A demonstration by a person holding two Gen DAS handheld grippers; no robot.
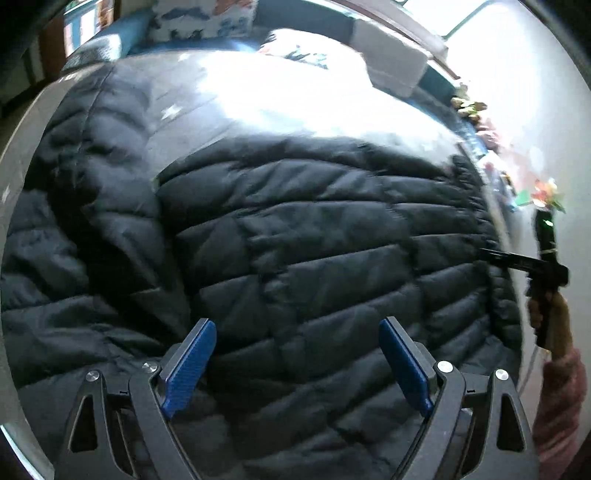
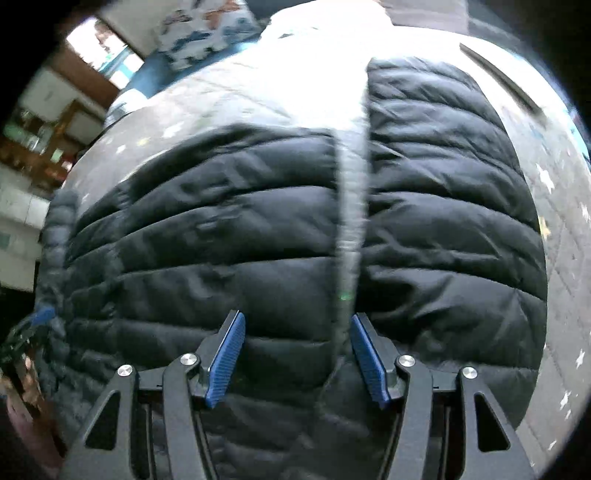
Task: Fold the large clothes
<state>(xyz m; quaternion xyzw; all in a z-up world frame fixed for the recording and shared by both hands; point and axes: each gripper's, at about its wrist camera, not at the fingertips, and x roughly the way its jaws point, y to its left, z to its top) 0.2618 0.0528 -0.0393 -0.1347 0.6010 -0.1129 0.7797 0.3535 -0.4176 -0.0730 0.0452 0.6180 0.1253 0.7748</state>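
A large black quilted puffer jacket [image 1: 314,236] lies spread on a grey star-print bed cover [image 1: 207,96]. My left gripper [image 1: 297,332] is open just above the jacket's near part, nothing between its blue pads. My right gripper [image 2: 297,325] is open over the jacket [image 2: 207,236], above the grey gap [image 2: 351,221] between two jacket parts. The right gripper also shows in the left wrist view [image 1: 491,253] at the jacket's right edge. The left gripper's blue tip [image 2: 42,317] shows at the jacket's left edge in the right wrist view.
Patterned pillows [image 1: 207,18] and a white folded blanket [image 1: 391,55] lie at the bed's far end. Toys and coloured items [image 1: 476,110] line the right edge by a white wall. Wooden furniture [image 2: 48,129] stands beyond the bed's left side.
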